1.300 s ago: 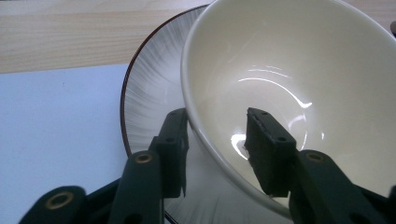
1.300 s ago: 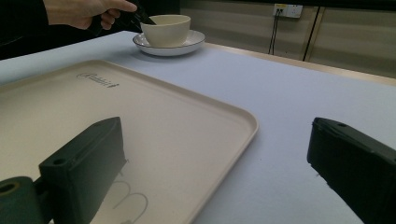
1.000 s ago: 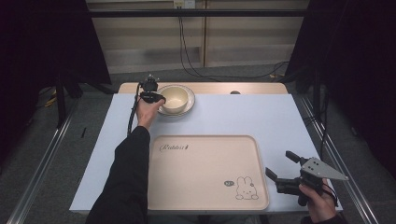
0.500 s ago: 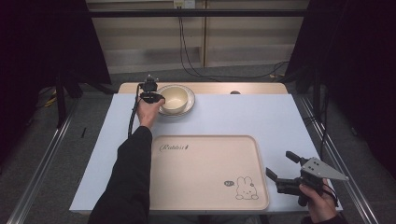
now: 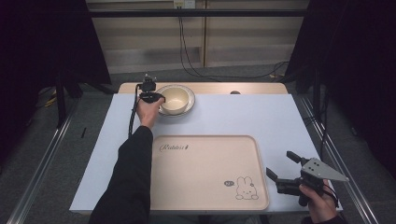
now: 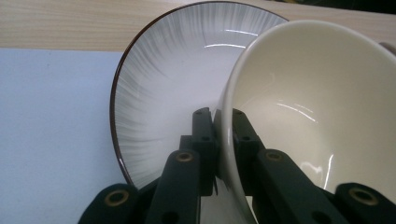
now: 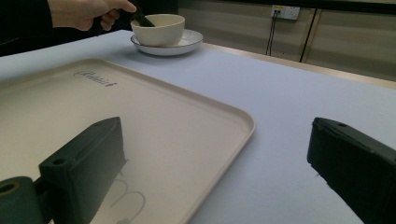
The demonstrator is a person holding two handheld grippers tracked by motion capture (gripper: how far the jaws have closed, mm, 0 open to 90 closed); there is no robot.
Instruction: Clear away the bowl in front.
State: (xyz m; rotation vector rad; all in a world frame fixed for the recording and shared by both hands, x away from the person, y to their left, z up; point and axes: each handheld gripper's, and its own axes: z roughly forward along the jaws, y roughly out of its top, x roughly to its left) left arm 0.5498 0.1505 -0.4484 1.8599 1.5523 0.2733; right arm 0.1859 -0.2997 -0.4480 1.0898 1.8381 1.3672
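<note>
A cream bowl [image 5: 176,98] stands on a grey-streaked plate [image 5: 186,110] with a dark rim at the table's far edge. My left gripper [image 5: 154,96] is shut on the bowl's left rim. In the left gripper view the bowl [image 6: 317,107] has one jaw outside its wall and one inside, and the plate [image 6: 163,93] lies beneath. My right gripper [image 5: 279,163] stands open near the front right, just off the corner of a beige tray [image 5: 205,158]. Its own view shows the tray [image 7: 140,116] under my right gripper [image 7: 219,154], with the bowl [image 7: 159,29] far off.
The tray carries a rabbit drawing [image 5: 245,189] and lies empty at the front centre of the pale blue table cover [image 5: 247,116]. A wooden strip [image 5: 243,87] runs along the far edge. Cables [image 5: 187,42] hang behind the table.
</note>
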